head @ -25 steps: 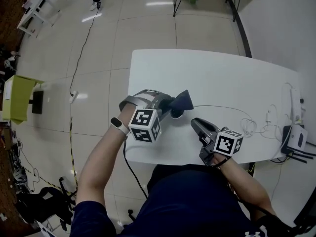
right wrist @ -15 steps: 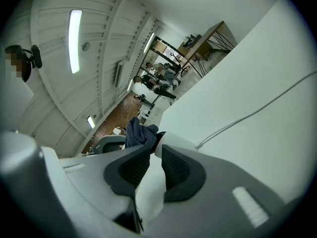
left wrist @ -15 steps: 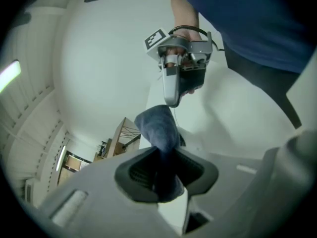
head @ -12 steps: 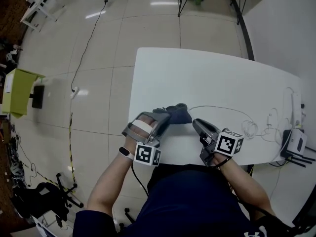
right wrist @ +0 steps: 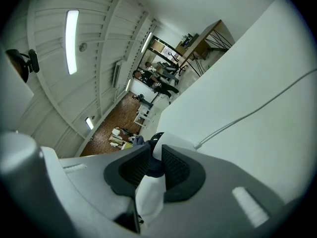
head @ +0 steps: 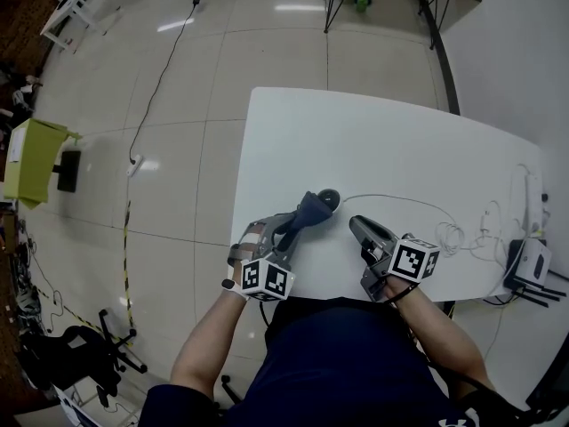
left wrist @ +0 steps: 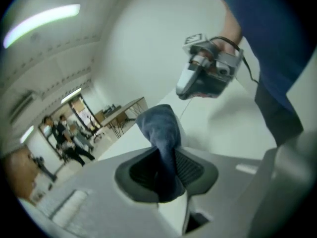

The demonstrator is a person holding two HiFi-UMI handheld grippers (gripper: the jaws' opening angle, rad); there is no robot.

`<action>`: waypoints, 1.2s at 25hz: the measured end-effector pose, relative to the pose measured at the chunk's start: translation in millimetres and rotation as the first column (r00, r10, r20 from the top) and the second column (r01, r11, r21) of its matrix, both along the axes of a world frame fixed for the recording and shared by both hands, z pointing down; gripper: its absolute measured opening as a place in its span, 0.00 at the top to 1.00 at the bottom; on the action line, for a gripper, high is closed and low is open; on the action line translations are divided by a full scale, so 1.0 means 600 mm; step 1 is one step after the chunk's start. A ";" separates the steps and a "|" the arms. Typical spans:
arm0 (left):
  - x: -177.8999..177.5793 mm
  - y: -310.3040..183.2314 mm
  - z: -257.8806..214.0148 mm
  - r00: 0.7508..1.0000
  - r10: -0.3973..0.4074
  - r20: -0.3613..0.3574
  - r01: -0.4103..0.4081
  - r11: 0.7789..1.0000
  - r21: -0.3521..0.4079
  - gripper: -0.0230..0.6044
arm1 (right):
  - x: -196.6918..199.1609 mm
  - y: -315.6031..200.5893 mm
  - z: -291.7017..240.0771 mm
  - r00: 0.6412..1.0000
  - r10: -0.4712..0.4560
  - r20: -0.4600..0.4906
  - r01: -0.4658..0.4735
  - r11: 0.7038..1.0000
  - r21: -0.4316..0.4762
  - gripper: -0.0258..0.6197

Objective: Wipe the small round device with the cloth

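The small round device (head: 330,198) sits on the white table (head: 382,140), dark on top, with a white cable running right from it. My left gripper (head: 292,229) is shut on a dark blue cloth (head: 310,212), whose free end reaches up to the device's left side. In the left gripper view the cloth (left wrist: 159,130) is pinched between the pads, with my left gripper (left wrist: 166,171) pointing toward the right one. My right gripper (head: 356,224) rests just right of the device, a narrow gap between its jaws holding nothing. In the right gripper view, the device (right wrist: 159,142) shows past my right gripper (right wrist: 154,158).
The white cable (head: 400,200) loops across the table to a tangle of wires (head: 449,232) and a white box (head: 531,258) at the right edge. The table's near edge lies right under both grippers. Tiled floor and a black cord are on the left.
My left gripper has rolled and drawn back toward the table's near edge, pulling the cloth off the device's far side to its left. The right gripper has stayed put.
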State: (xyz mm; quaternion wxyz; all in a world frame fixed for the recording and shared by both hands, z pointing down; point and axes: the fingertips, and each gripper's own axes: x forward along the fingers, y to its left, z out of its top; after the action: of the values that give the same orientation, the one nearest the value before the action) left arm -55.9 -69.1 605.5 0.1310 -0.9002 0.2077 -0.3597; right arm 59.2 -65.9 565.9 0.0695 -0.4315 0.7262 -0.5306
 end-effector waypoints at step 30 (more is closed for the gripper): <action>0.118 0.002 -0.109 0.837 0.377 0.397 -0.464 0.873 0.150 0.82 | 0.023 0.011 0.005 0.999 0.047 0.020 -0.047 0.999 0.006 0.84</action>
State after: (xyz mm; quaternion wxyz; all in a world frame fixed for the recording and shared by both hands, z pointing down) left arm 14.6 -67.6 540.1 0.3504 -0.8210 0.0183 -0.4504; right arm 73.1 -59.1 568.7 0.0908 -0.4430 0.7168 -0.5307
